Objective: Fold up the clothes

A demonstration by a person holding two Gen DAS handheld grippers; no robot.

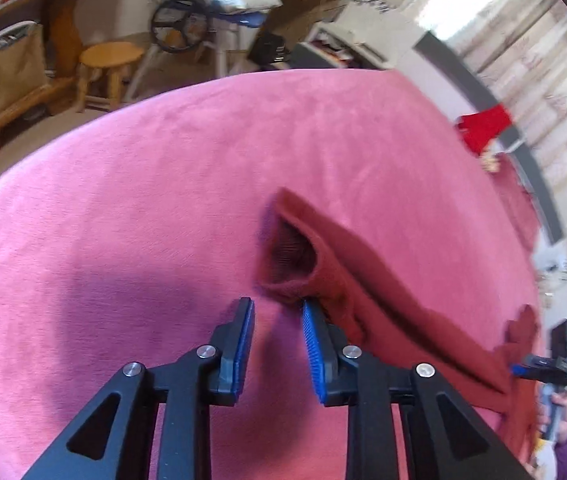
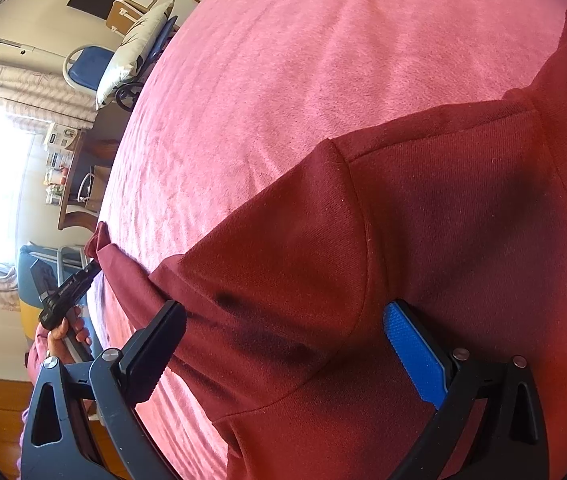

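Fingers on my left gripper (image 1: 277, 312) are standing apart with nothing between them; the blue right pad is touching the sleeve cuff (image 1: 291, 256), but the jaws are not pinching it. My right gripper (image 2: 283, 328) is sitting spread wide, its tips resting on or just above the sweater (image 2: 423, 220), gripping nothing. I am looking at a maroon sweater lying on the pink bedspread (image 2: 283, 60), body under my right gripper and one sleeve running out toward the left one, its cuff gaping open near the pads. I am judging the fabric as a soft, fairly thick knit: light, limp, not slippery, nothing fragile, and it will sag and drag on the fuzzy bedspread rather than slide cleanly. I am thinking the ribbed cuff edge is the best hold for the left gripper, since the doubled rim gives the pads something firm to bite. For the right, I am favouring the shoulder seam or the hem edge, taking both layers so the body does not peel apart mid-fold.
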